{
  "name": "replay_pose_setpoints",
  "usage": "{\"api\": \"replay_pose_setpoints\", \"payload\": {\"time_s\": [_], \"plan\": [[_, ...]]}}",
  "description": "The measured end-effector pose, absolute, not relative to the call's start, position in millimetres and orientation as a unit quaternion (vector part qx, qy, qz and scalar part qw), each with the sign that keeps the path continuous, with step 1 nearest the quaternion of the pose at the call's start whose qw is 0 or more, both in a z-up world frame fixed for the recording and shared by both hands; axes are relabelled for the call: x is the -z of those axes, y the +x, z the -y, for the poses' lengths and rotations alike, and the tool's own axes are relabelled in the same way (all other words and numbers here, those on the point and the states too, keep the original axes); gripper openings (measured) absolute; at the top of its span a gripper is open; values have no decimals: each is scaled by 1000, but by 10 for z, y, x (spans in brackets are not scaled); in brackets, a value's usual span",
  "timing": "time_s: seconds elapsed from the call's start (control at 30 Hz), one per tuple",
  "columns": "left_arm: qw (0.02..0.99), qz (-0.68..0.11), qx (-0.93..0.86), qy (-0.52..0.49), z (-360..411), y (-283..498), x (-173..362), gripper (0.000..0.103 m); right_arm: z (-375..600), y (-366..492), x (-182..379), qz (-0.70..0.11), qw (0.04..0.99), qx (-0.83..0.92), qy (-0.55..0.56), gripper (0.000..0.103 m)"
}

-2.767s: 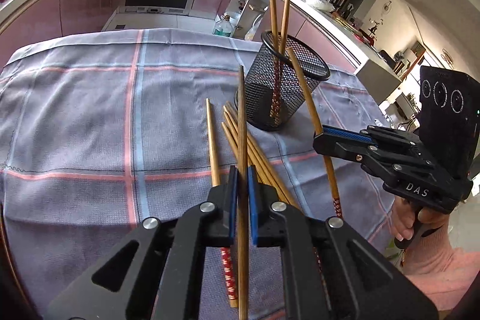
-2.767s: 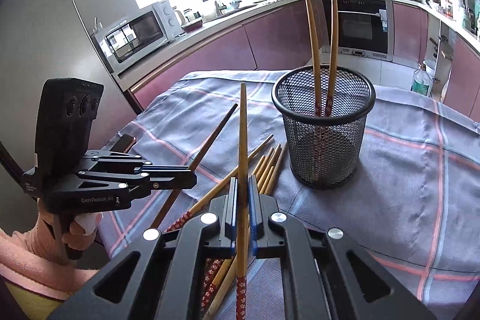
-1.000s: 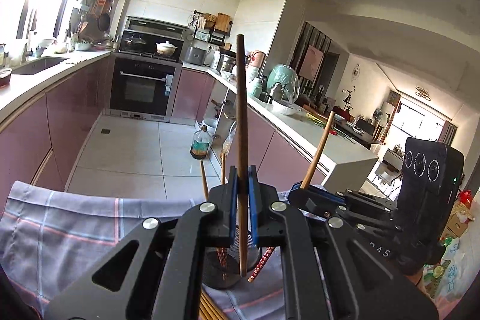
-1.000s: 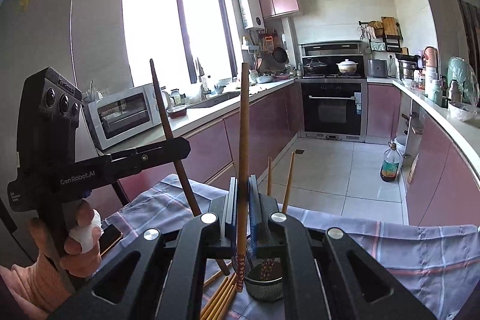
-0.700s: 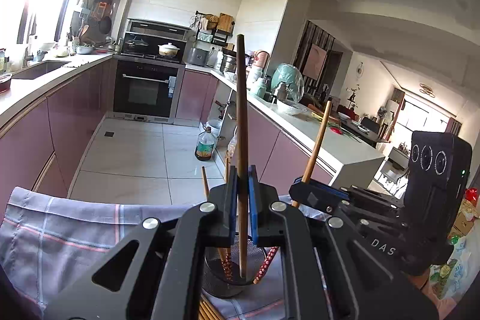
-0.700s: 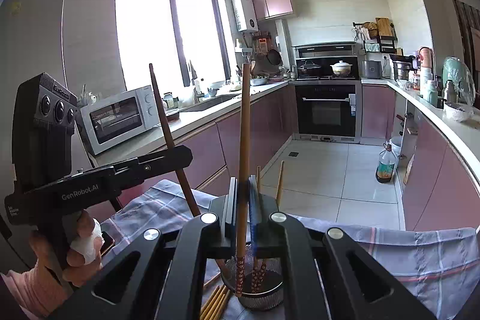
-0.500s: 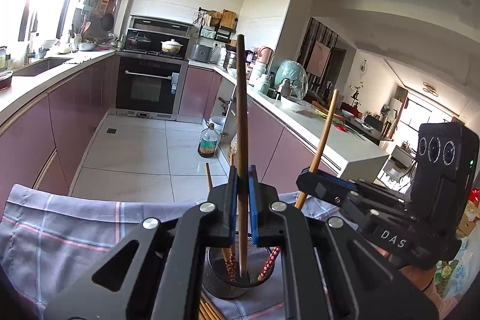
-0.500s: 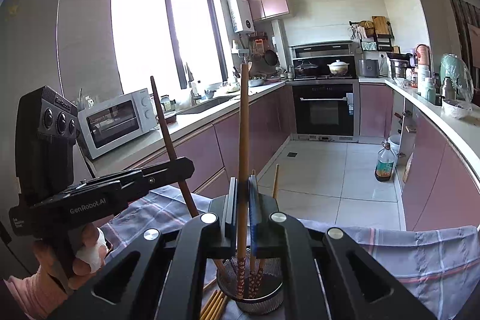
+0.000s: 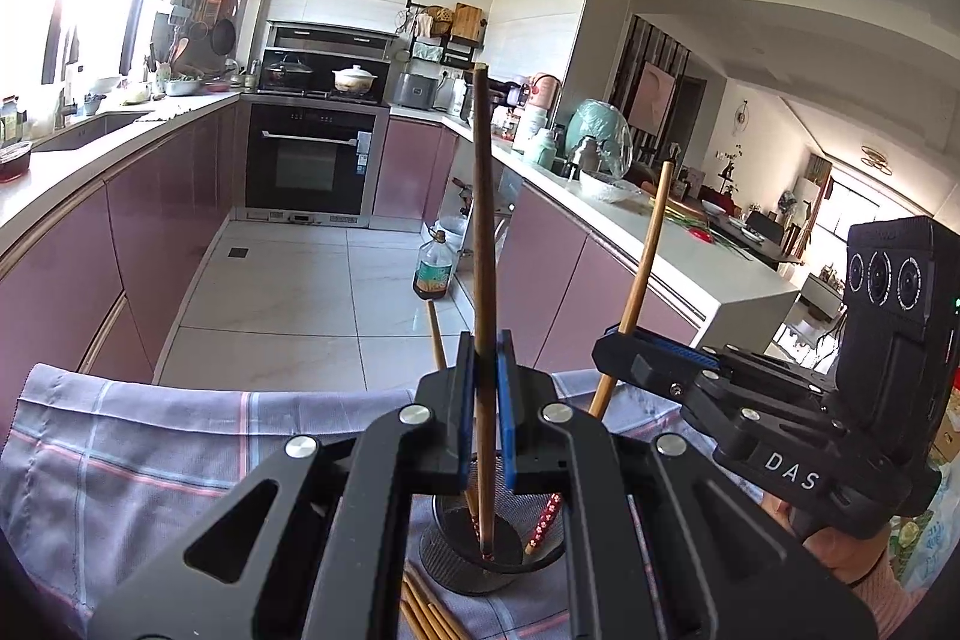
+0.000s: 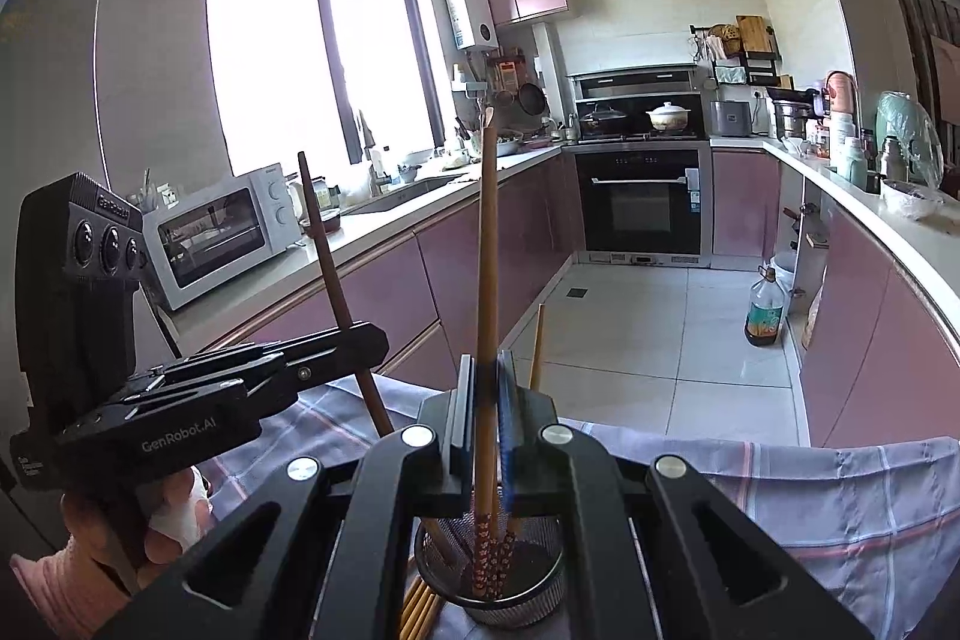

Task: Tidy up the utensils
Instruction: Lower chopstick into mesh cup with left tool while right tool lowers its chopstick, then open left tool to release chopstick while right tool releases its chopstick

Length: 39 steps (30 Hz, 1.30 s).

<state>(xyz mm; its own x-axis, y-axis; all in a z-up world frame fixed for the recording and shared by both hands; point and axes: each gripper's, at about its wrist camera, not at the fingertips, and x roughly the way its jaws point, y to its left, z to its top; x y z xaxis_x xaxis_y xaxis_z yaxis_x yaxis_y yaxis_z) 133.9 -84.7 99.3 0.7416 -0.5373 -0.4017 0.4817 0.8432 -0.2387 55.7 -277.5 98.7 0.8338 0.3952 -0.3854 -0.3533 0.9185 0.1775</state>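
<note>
As each gripper is clenched on one upright chopstick, the left gripper (image 9: 485,412) and the right gripper (image 10: 485,412) both hold the lower tips inside the mesh holder (image 9: 474,574) directly below on the desk

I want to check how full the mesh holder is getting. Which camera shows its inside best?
The right wrist view: the mesh holder sits centred below the right gripper, its rim and patterned chopstick ends visible. The left wrist view shows the holder partly hidden behind the left gripper.
</note>
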Motion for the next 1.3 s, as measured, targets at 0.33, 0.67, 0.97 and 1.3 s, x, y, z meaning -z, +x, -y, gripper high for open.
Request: {"api": "replay_pose_setpoints", "payload": {"time_s": [0.33, 0.67, 0.97, 1.3], "plan": [[931, -245, 266, -43, 965, 1321, -896, 7, 2781, 593, -889, -228, 953, -193, 49, 6], [928, -271, 254, -32, 1022, 1480, -745, 7, 2745, 723, -779, -257, 946, -194, 38, 6], [919, -301, 253, -19, 1130, 1624, -517, 8, 2695, 836, -643, -289, 937, -193, 37, 6], [913, -325, 247, -27, 1013, 1764, -294, 16, 2735, 938, -488, -316, 931, -176, 47, 12]]}}
